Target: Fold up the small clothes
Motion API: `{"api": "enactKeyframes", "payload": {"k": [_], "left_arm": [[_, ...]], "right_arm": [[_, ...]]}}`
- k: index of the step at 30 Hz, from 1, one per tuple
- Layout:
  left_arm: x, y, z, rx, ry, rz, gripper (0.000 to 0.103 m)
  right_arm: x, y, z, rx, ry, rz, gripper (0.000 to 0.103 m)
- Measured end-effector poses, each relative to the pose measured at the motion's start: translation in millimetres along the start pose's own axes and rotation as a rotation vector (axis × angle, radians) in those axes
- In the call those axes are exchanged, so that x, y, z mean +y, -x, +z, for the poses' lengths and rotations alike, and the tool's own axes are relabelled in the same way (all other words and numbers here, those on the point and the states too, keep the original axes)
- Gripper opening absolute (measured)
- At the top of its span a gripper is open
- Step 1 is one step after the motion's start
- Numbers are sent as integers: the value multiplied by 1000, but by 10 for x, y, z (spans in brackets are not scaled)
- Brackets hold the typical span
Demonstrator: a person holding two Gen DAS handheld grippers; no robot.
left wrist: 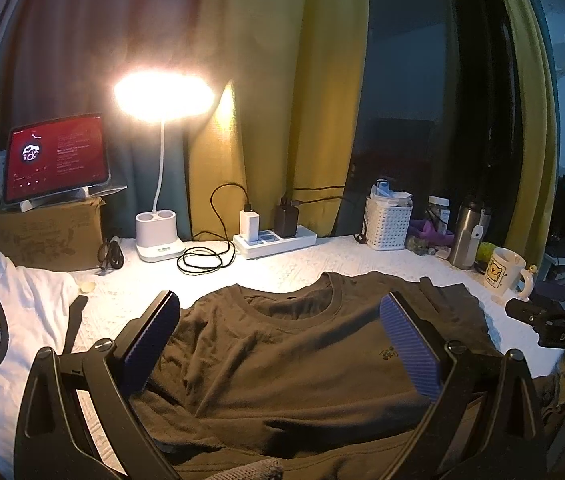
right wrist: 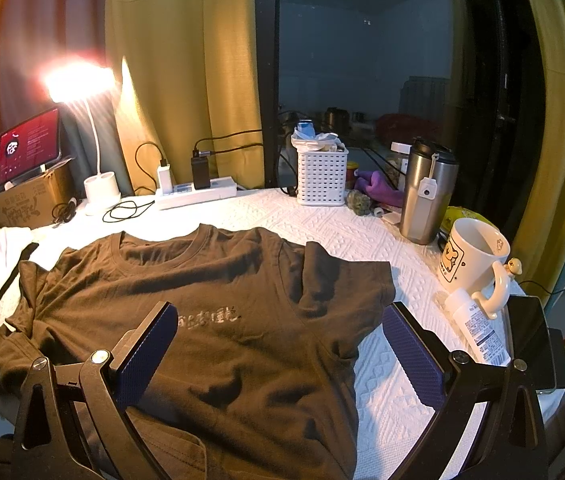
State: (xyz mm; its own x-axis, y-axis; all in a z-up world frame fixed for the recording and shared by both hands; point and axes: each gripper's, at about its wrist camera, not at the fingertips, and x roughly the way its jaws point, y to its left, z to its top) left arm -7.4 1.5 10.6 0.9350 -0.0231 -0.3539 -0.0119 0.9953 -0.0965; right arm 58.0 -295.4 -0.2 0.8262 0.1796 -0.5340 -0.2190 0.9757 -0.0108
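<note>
A dark olive-brown T-shirt lies spread face up on the white quilted table cover, collar toward the far side, with small pale lettering on the chest. Its right sleeve is folded in over the body. In the left wrist view the same T-shirt fills the foreground. My left gripper hovers open over the shirt's chest below the collar, with nothing between its blue pads. My right gripper is open too, above the shirt's right side, one finger over the chest and the other over the cover.
A white garment lies at the left. Along the back stand a lit desk lamp, a tablet on a cardboard box, a power strip and a white basket. At the right stand a steel tumbler, a mug, a tube and a phone.
</note>
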Motion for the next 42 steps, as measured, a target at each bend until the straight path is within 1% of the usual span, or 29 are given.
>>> {"api": "enactKeyframes", "payload": {"k": [2,4,8,15,19,37,42], "left_arm": [[10,20,2,-12,12,-25,100],[-11,25,10,-13,9,-33,100],[-48,25,27,-17,-9,-15,100],[-33,49,24,-22,-9,1,100],[-25,48,30,-18,6,-1,100],[-1,57,54,-30,9,-3,100],[-5,41,39,-20,7,-5,100]], "right_arm": [[-1,2,0,0,-1,0,102],[-1,2,1,0,0,0,102],[-1,3,0,0,0,1,102],[-2,5,2,0,0,1,102],[-5,6,5,-1,0,0,102],[-19,-2,8,2,1,0,102],[5,-14,-3,5,1,0,102]]}}
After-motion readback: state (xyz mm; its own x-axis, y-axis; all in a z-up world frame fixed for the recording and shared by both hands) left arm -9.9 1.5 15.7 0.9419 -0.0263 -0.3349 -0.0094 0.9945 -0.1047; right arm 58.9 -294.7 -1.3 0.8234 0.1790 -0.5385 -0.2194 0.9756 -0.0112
